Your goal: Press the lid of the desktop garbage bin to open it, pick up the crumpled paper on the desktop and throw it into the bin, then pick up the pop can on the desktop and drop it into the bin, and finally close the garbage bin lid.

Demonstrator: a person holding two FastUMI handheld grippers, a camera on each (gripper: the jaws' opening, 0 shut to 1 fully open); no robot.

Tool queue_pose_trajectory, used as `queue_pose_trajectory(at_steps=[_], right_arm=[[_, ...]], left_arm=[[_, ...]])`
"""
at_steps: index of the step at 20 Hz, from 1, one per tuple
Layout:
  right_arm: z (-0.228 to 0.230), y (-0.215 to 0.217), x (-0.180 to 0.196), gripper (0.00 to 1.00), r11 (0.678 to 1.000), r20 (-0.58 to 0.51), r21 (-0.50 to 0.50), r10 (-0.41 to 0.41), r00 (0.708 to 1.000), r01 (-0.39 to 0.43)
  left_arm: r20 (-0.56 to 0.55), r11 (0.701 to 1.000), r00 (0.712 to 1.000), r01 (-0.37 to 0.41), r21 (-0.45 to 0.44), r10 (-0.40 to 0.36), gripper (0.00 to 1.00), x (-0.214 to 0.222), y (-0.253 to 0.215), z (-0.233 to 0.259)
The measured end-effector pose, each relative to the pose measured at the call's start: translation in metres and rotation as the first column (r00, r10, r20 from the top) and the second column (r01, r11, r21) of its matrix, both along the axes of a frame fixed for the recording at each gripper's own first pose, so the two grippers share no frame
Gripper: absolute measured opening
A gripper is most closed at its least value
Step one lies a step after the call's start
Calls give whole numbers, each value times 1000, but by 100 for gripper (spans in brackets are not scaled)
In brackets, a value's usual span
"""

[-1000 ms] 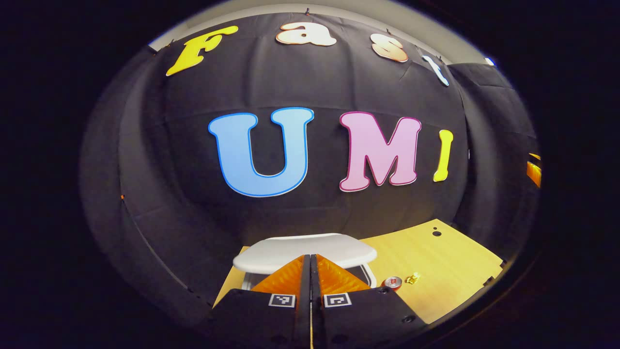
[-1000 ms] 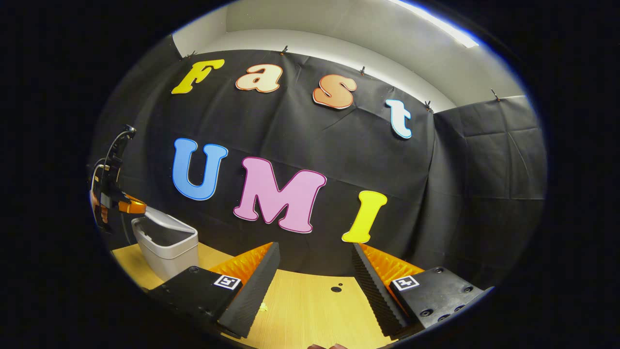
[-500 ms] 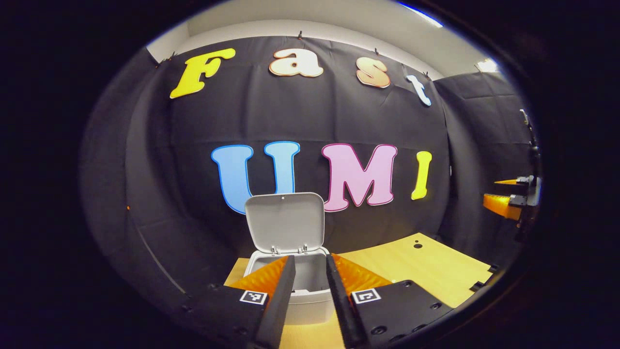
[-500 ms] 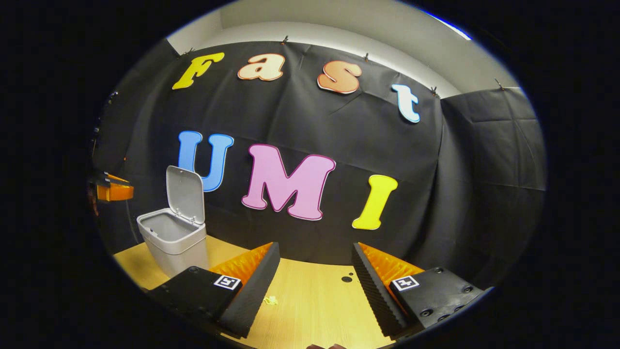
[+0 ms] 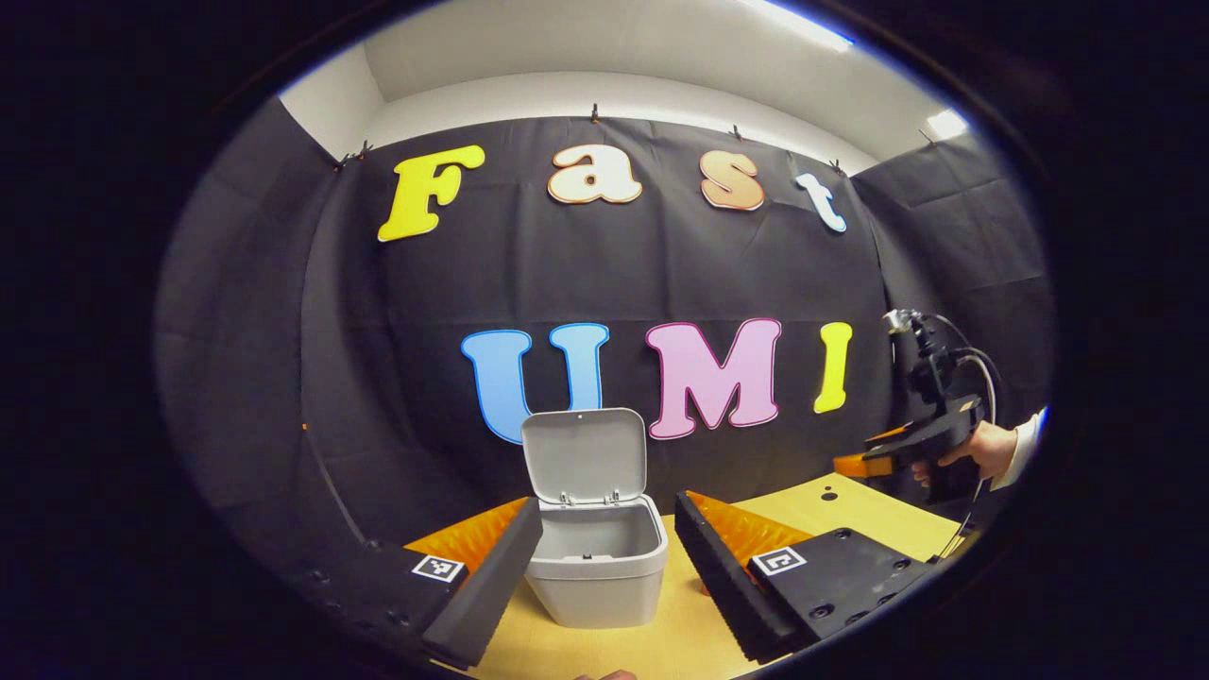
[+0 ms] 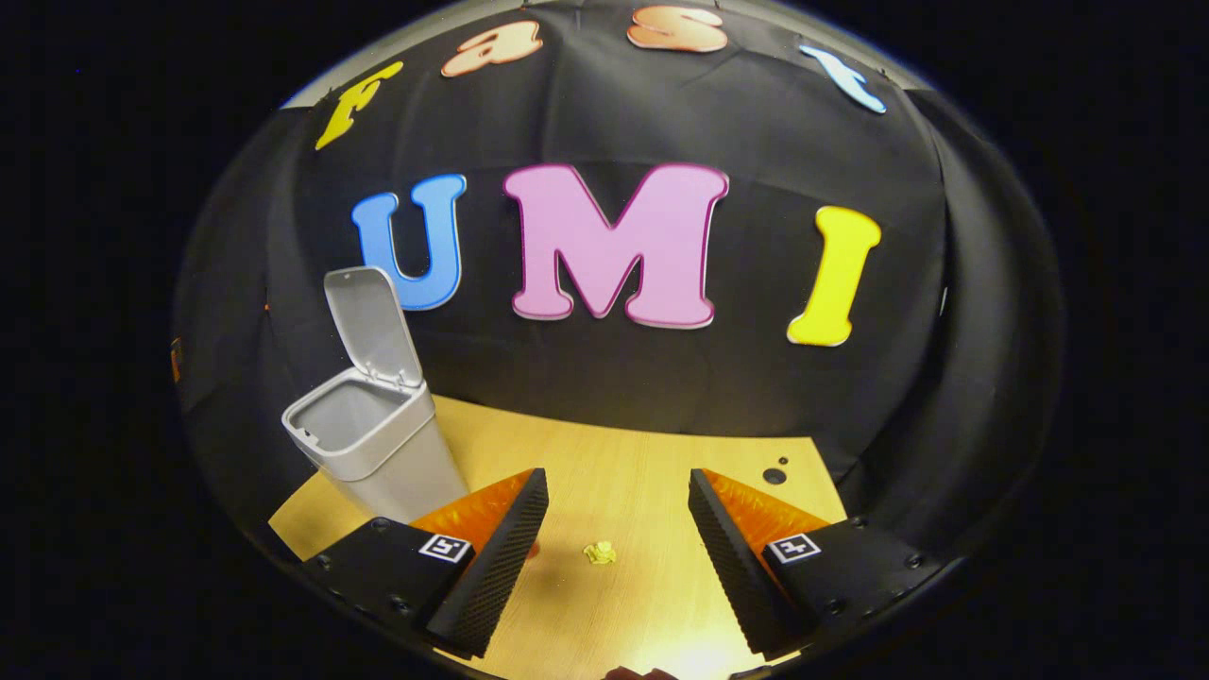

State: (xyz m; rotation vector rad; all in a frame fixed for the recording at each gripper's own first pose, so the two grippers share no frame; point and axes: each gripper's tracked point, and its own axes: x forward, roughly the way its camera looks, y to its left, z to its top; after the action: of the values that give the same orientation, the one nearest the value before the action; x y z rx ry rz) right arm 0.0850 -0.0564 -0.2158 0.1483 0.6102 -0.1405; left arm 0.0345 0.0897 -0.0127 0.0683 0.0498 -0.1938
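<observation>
Small yellow crumpled paper wad (image 6: pixel 599 552) lies on the wooden desktop (image 6: pixel 614 463) at 12 o'clock between right gripper (image 6: pixel 614 552) fingers, spread wide, empty; nearer hand. Left gripper (image 5: pixel 604 567) likewise agape, framing open grey plastic bin (image 5: pixel 595 567).

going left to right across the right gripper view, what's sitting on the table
Bin with its lid up → crumpled paper → small dark hole in the table.
</observation>
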Motion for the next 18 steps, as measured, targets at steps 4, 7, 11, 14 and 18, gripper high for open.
queue_pose_trajectory(at_steps=[4, 7, 11, 14, 18], right_arm=[[-63, 7, 30, 98, 995, -156, 55, 87, 984, -79], [-122, 14, 44, 98, 989, -292, 103, 132, 947, -106], [-201, 20, 45, 98, 980, -501, 164, 184, 846, -115], [-251, 25, 43, 98, 974, -608, 188, 216, 764, -125], [-307, 31, 38, 100, 966, -700, 241, 238, 673, -91]], left_arm=[[-11, 998, 999, -48, 28, 49, 95, -13, -3, -8], [-7, 996, 996, -86, 36, 87, 95, -19, -5, -5], [-35, 989, 989, -145, 31, 146, 94, -32, -4, -11], [-67, 976, 975, -211, 53, 214, 95, -43, 7, -20], [-115, 951, 944, -306, 33, 308, 95, -56, 19, -34]])
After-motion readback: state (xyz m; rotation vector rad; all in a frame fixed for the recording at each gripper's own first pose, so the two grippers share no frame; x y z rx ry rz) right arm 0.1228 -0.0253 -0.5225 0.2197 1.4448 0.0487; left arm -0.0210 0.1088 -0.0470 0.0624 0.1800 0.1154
